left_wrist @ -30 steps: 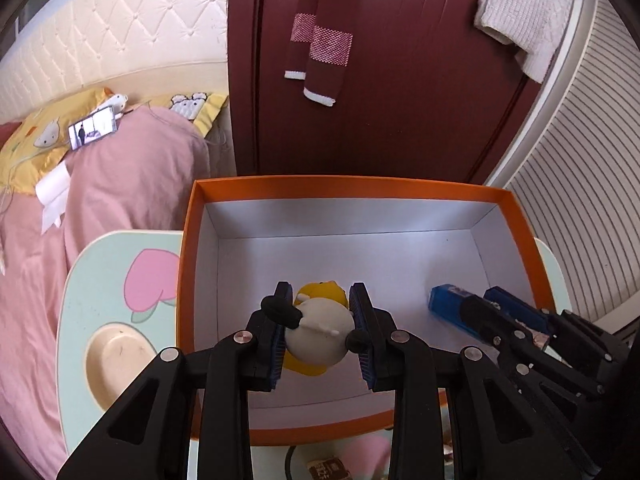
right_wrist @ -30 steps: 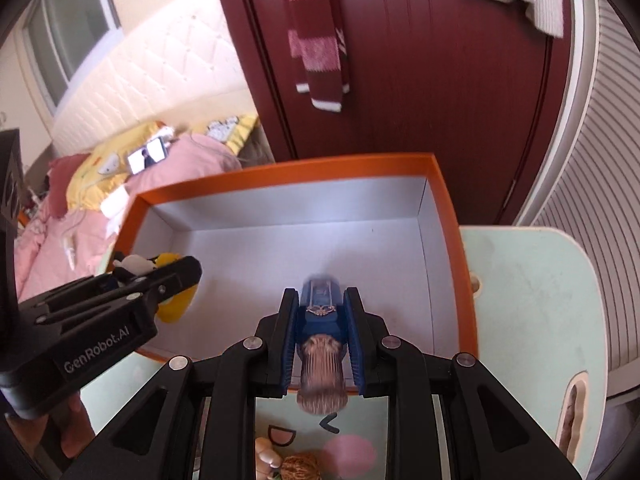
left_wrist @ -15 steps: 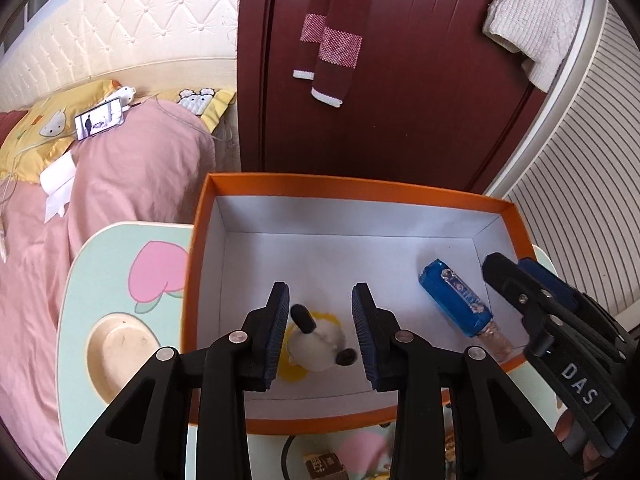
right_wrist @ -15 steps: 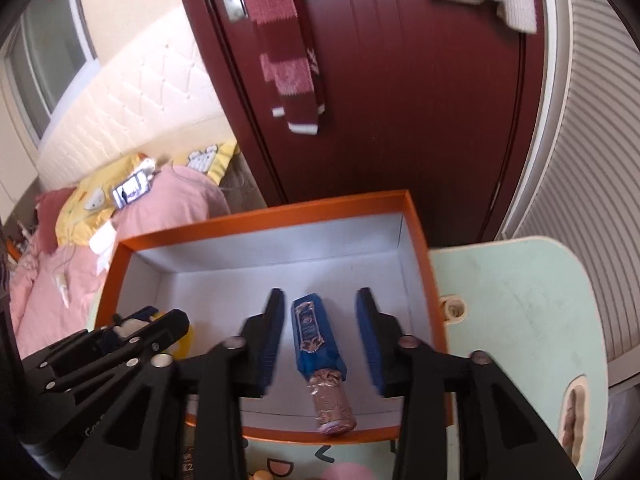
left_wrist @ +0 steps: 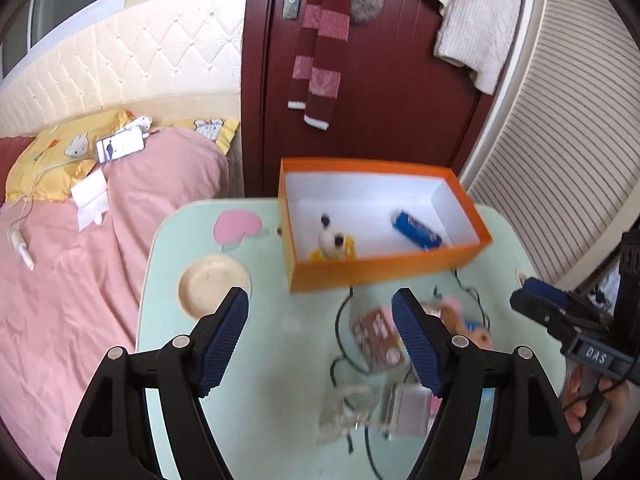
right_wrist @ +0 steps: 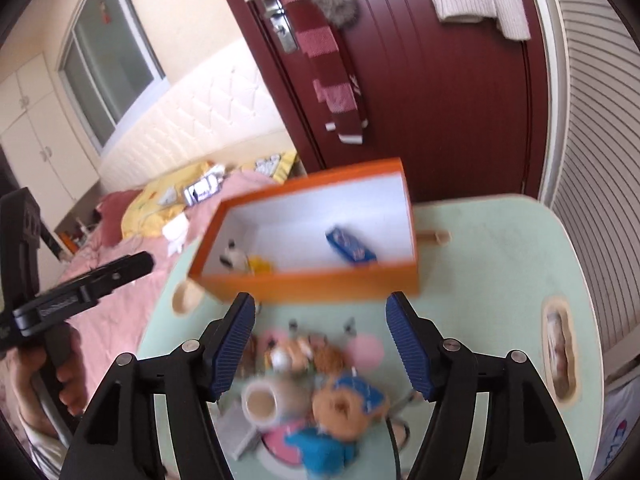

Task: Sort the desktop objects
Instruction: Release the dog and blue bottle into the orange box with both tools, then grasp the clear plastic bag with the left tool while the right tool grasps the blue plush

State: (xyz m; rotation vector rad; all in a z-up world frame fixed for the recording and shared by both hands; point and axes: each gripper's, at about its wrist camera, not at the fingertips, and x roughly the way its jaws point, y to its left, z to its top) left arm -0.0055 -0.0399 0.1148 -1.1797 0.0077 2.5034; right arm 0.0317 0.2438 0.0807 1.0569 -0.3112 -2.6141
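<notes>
Left gripper (left_wrist: 320,336) just opening (empty), toy (left_wrist: 333,243) in orange box (left_wrist: 384,268)

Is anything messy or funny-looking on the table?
Yes. Near the table's front edge, a black cable snakes through a jumble of unsorted things. The orange box sits crooked to the table edge.

Both tools, left (left_wrist: 320,336) and right (right_wrist: 320,344), just opened, empty.

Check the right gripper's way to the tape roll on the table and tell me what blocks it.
Nothing visible blocks it. The right gripper is open and empty above the tape roll, which lies among the pile, close beside the plush toy. The orange box lies beyond.
</notes>
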